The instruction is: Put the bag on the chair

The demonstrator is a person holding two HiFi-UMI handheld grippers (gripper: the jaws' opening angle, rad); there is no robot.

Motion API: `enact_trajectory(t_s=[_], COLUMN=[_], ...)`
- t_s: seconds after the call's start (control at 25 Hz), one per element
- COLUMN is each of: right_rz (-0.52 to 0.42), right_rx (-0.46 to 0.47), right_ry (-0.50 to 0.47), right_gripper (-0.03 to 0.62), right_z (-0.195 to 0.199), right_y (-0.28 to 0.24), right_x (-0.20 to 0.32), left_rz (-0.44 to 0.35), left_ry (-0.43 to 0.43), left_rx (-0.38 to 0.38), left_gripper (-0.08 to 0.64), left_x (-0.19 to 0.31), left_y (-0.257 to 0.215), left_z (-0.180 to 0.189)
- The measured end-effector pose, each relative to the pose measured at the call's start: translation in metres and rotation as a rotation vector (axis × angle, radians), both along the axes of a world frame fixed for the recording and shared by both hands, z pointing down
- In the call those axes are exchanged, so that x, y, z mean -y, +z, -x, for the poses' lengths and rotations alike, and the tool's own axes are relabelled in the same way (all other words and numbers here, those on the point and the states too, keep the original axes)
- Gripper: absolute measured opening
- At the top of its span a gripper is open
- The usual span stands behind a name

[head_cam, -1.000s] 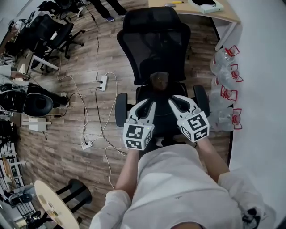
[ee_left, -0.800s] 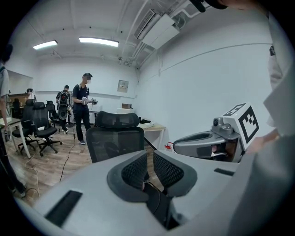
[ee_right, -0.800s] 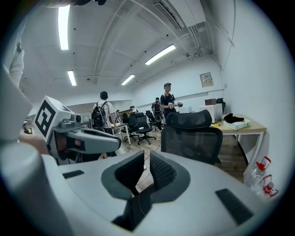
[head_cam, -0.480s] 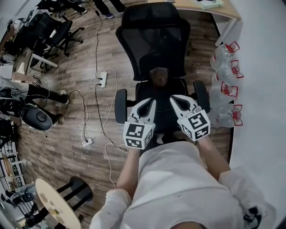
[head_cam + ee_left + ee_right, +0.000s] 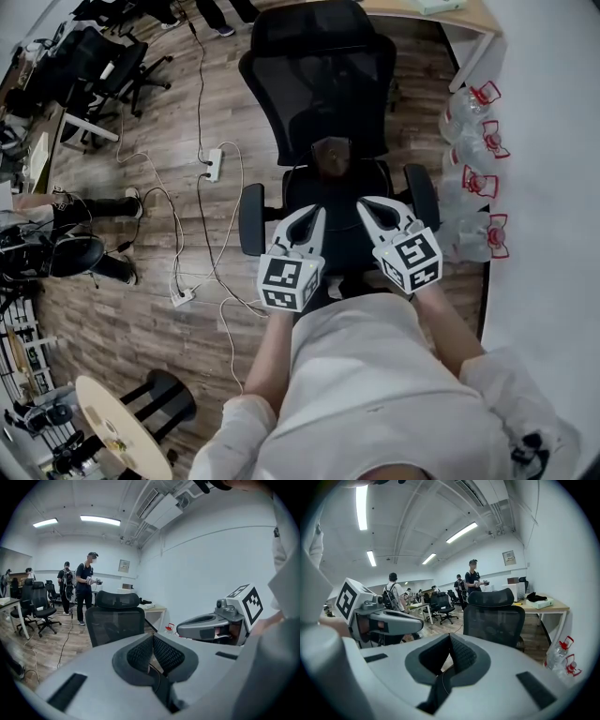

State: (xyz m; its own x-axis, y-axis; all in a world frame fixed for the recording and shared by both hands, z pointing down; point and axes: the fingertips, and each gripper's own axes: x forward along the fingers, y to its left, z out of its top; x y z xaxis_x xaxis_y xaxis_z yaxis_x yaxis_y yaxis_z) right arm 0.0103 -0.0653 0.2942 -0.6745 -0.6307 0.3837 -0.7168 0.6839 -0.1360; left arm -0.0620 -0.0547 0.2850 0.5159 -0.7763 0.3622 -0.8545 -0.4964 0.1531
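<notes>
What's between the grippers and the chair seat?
Nothing visible. The left gripper and right gripper hover shut and empty over the front of the chair seat. A brown object sits at its back; can't tell if it's the bag.

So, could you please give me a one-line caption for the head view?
Left gripper and right gripper, both shut and empty, held facing a black office chair on a wood floor.

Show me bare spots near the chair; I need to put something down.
Free: the black office chair's seat between its armrests. Crowded: clear red-capped bottles along the right wall; white cables and power strips on the left floor.
</notes>
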Motion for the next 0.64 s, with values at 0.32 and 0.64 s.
enact_trajectory(t_s=[0.32,0.64], right_rz=[0.017,0.029], right_rx=[-0.004,-0.006], right_ry=[0.005,-0.006], right_gripper=[0.005,0.005], right_z=[-0.0009,0.005], right_y=[0.0059,0.009], right_x=[-0.002,-0.0016], left_rz=[0.007,0.02], left_ry=[-0.001,-0.006], left_rx=[-0.005,-0.008], left_gripper=[0.006,0.006], left_x=[-0.0022,-0.0013], left_y=[0.0052,0.0089], left_z=[0.0024,0.0078])
